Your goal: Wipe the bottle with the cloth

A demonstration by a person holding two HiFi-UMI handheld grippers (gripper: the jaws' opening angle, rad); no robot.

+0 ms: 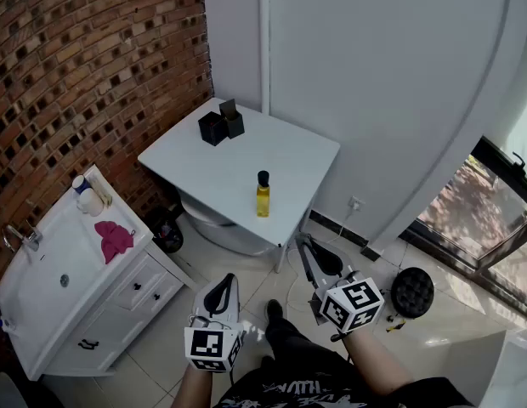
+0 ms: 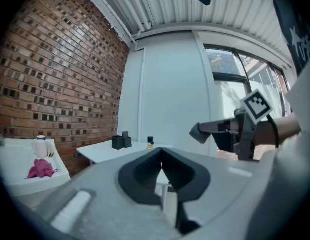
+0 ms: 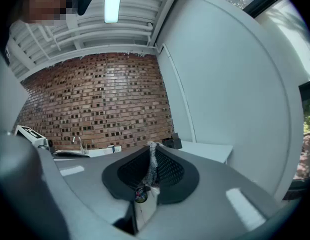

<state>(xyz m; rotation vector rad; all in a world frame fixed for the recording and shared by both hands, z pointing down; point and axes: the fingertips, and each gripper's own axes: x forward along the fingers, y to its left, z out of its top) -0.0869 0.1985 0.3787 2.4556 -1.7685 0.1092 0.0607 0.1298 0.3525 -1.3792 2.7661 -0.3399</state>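
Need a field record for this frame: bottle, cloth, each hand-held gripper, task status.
bottle: upright on white table, near its front edge
cloth: pink, crumpled on sink counter
left hand-held gripper: shut, empty, short of the table
right hand-held gripper: shut on a thin grey strip
other: two black boxes at table's far corner
status: wiping not started

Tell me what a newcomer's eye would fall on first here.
The yellow bottle standing on the white table, and the pink cloth crumpled on the sink counter at left. Both grippers are held short of them: left gripper shut and empty, right gripper pinching a frayed grey strip.
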